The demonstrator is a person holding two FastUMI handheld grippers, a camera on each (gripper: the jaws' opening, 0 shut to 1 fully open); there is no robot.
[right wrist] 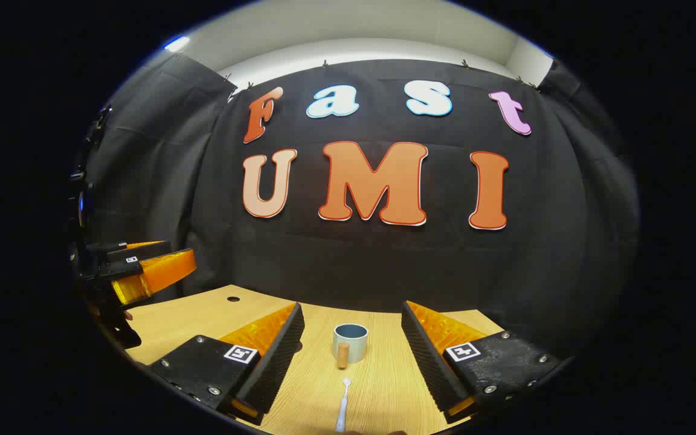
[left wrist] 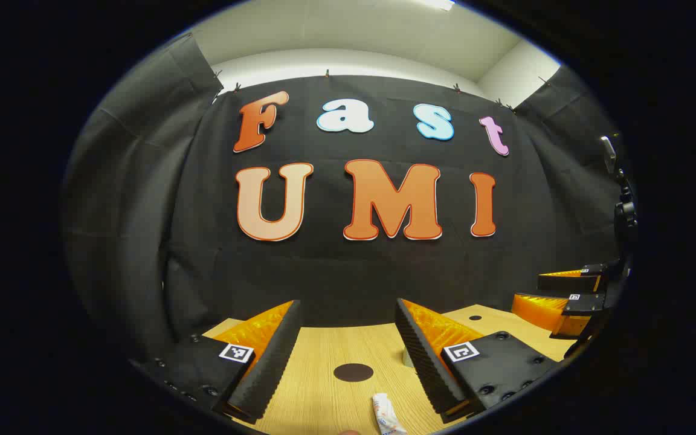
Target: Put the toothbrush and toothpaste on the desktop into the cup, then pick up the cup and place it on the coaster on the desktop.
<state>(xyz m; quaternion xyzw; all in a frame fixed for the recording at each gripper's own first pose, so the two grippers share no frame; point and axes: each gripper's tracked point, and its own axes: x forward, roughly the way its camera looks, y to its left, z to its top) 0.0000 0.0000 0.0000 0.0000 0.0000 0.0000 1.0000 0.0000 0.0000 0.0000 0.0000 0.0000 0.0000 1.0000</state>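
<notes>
In the left gripper view my left gripper (left wrist: 348, 320) stands open above the wooden desktop (left wrist: 318, 393). A dark round coaster (left wrist: 353, 372) lies between its fingers, farther off. The white toothpaste tube (left wrist: 387, 414) lies near the bottom edge. In the right gripper view my right gripper (right wrist: 351, 320) is open too, with nothing held. A pale blue-grey cup (right wrist: 350, 338) with a wooden handle stands upright ahead, between the fingers. The toothbrush (right wrist: 343, 406) lies on the desktop in front of the cup, its head pointing at the cup.
The black cloth wall closes the back of the desk. A small hole (right wrist: 233, 298) sits in the desktop at the far left. The left gripper (right wrist: 142, 269) hovers at the left in the right gripper view, the right gripper (left wrist: 556, 296) at the right in the left gripper view.
</notes>
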